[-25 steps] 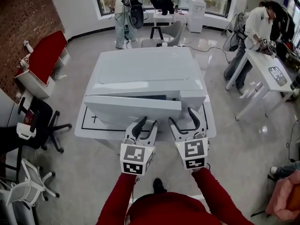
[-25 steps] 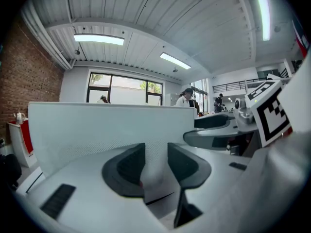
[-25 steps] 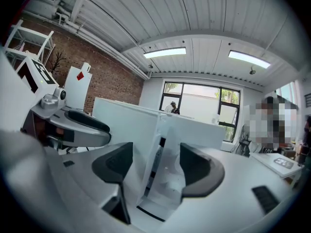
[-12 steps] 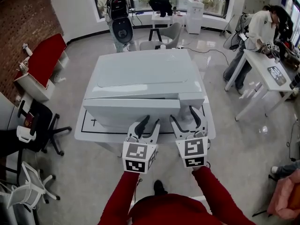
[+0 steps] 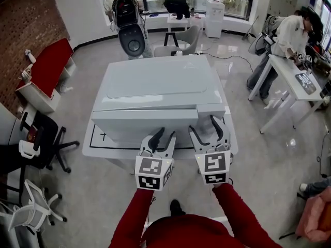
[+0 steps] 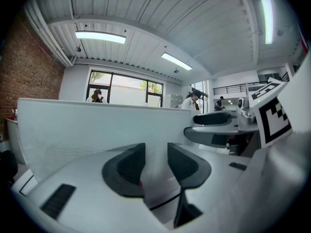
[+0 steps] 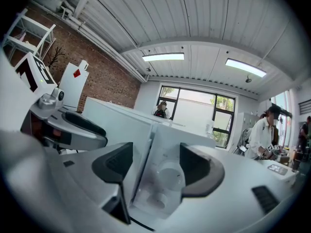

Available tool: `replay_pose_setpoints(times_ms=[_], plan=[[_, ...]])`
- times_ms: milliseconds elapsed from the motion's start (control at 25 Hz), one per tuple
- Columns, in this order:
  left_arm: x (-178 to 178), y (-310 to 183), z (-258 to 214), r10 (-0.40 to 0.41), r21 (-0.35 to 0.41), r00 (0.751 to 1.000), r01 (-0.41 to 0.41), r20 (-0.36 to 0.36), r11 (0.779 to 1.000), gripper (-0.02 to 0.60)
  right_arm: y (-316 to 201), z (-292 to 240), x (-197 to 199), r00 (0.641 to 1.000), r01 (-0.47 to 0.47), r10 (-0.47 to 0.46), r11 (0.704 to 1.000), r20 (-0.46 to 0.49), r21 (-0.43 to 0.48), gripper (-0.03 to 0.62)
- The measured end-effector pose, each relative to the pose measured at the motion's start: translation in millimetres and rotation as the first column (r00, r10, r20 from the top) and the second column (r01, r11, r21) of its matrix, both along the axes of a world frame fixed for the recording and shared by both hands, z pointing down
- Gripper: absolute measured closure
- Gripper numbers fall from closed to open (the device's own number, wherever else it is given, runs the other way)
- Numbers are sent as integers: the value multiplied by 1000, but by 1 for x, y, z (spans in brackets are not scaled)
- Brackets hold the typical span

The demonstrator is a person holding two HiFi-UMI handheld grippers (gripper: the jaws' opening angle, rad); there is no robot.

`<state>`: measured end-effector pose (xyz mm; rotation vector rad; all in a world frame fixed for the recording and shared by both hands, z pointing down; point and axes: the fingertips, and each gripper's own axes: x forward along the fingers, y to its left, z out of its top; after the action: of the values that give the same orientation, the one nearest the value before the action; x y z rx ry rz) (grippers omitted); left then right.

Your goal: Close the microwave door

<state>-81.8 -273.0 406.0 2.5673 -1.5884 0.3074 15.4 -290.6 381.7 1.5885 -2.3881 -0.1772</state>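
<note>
Since earlier, microwave door (image 5: pixel 145 120) swung from ajar to almost flush. White table (image 5: pixel 95 143) on grey floor (image 5: pixel 88 190), brick wall (image 5: pixel 23 25) left. White microwave (image 5: pixel 160 81) sits mid-table. Left gripper (image 5: pixel 165 133) and right gripper (image 5: pixel 202 125) both spread, empty, just before door.

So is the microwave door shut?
Shut or nearly: the white microwave door lies flat against the boxy white microwave, no gap visible. Latched? Cannot tell.

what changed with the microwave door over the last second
The microwave door swung in from ajar to about flush with the front. Behind, a person with a backpack came nearer. The left claw and right claw stayed open and empty, close in front of it.
</note>
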Motion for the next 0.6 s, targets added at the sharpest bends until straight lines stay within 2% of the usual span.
replay_pose_setpoints(times_ms=[280, 440, 600], plan=[[0, -1, 1, -3, 0, 1000, 3, 2, 1000, 430, -1, 1, 0, 1000, 8, -8, 1000, 2, 4, 276], [0, -1, 2, -8, 1, 1000, 8, -2, 1000, 430, 6, -1, -3, 999, 46, -45, 999, 21, -2, 277], [0, -2, 2, -11, 2, 1000, 11, -5, 1000, 430, 20, -9, -12, 994, 107, -108, 994, 23, 18, 354]])
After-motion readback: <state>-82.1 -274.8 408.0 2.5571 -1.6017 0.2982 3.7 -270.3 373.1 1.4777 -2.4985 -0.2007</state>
